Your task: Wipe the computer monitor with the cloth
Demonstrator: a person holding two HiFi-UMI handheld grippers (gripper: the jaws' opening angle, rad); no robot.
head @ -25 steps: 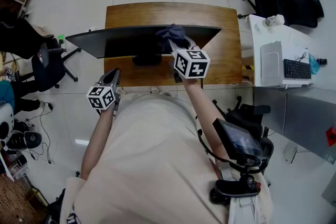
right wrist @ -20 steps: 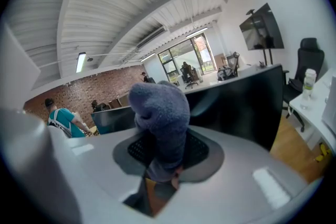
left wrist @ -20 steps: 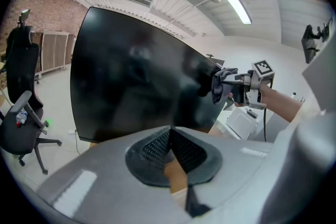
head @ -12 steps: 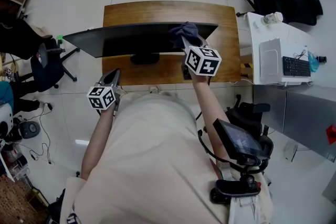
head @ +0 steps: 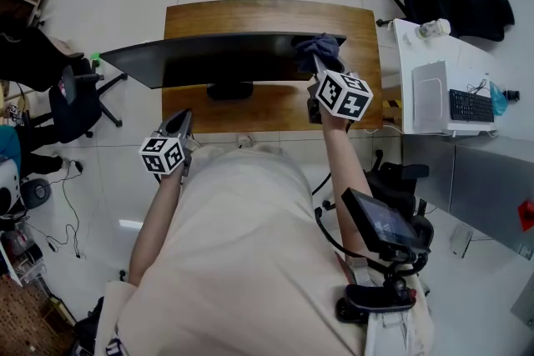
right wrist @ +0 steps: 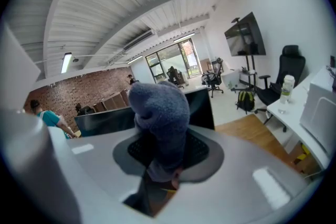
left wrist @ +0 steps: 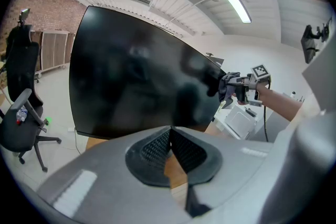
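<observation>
I'm pinching the fuzzy grey cloth (right wrist: 160,113) in my right claw (right wrist: 160,157), holding it to the wide black monitor (head: 209,61) near the wooden tabletop's (head: 250,17) right edge. My left claw (left wrist: 169,147) is idling, pressed together. Wiping is probably partway.

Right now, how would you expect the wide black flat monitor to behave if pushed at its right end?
The wide black flat monitor appears to rest on one small central base, so pressure from the grey fleecy cloth at that end would probably swivel or wobble it. It looks thin and broad, so it is perhaps apt to tip backwards under a firm push.
</observation>
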